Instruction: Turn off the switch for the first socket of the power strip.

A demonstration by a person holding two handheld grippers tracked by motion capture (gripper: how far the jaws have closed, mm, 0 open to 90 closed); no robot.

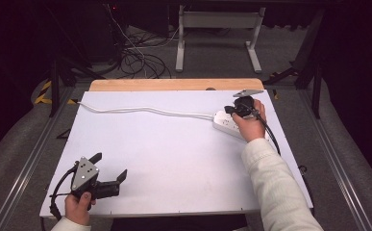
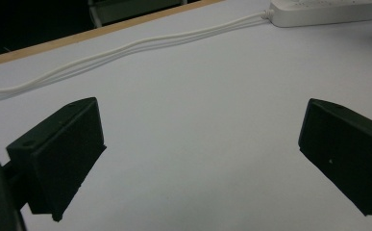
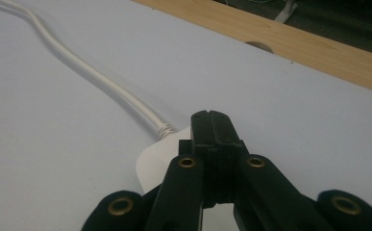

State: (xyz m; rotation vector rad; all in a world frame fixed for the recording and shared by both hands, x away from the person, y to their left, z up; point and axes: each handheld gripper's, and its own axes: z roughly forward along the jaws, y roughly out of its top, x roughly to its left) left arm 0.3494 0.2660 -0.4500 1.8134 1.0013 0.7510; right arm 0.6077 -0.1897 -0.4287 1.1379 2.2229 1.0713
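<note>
A white power strip [image 1: 224, 121] [image 2: 328, 10] [image 3: 157, 163] lies at the far right of the white table top [image 1: 174, 159]. Its white cord [image 1: 145, 110] [image 2: 126, 50] [image 3: 92, 72] snakes away to the far left. My right gripper [image 1: 229, 110] [image 3: 211, 120] hovers over the strip's cord end, jaws pressed together with nothing visible between them. My left gripper [image 1: 109, 166] [image 2: 200, 154] rests low near the front left corner, jaws spread wide over bare white surface, pointing toward the strip.
A wooden strip [image 1: 174, 84] [image 3: 289, 41] borders the table's far edge, with a small hole [image 3: 259, 45] in it. Behind the table, loose cables [image 1: 140, 57] lie on the floor beside a white frame's legs [image 1: 217, 38]. Metal rails [image 1: 30, 159] run along both sides.
</note>
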